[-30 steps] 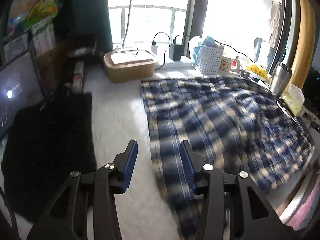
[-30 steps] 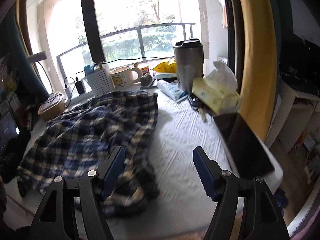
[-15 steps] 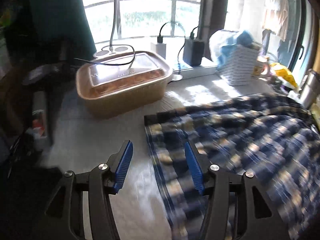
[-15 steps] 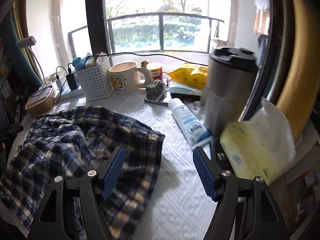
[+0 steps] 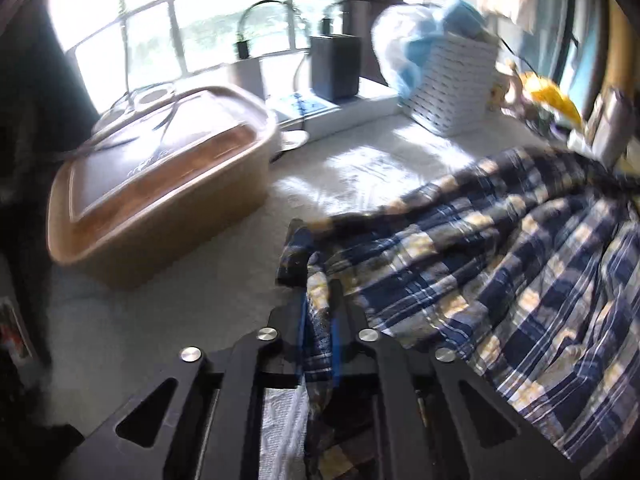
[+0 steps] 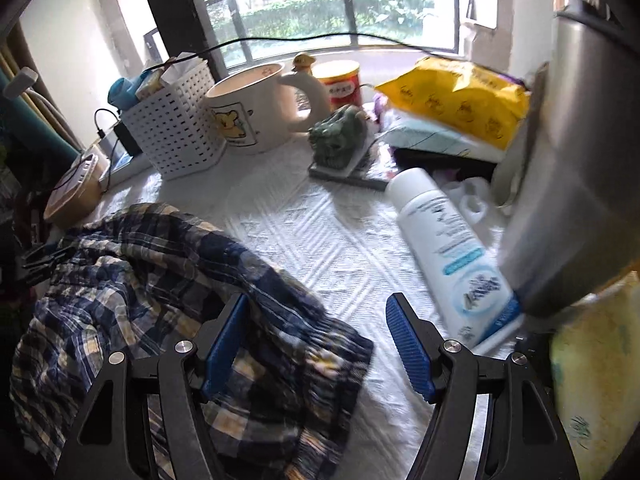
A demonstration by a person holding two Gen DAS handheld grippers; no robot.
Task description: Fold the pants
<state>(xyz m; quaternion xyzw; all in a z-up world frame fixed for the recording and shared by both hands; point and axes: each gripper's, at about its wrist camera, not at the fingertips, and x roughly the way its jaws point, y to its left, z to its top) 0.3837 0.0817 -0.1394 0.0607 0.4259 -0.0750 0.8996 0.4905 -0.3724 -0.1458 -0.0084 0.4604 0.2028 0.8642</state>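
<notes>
The blue and cream plaid pants [image 5: 500, 264] lie spread on the white textured tabletop [image 5: 360, 168]. My left gripper [image 5: 318, 312] is shut on the far left corner of the pants, with cloth bunched between its blue pads. In the right wrist view the pants [image 6: 152, 280] lie crumpled at the lower left. My right gripper [image 6: 320, 336] is open over the pants' far right corner; its left finger [image 6: 224, 336] rests on the cloth and its right finger [image 6: 408, 352] is over bare table.
A tan lidded box [image 5: 160, 176] stands close left of the left gripper. A white basket [image 6: 176, 120], a big mug [image 6: 252, 108], a white tube [image 6: 452, 252], a steel tumbler [image 6: 576, 160] and a tissue pack [image 6: 596, 380] crowd the back and right.
My left gripper has moved forward and shut on the pants' corner. My right gripper has moved forward and down onto the pants' right corner, still open.
</notes>
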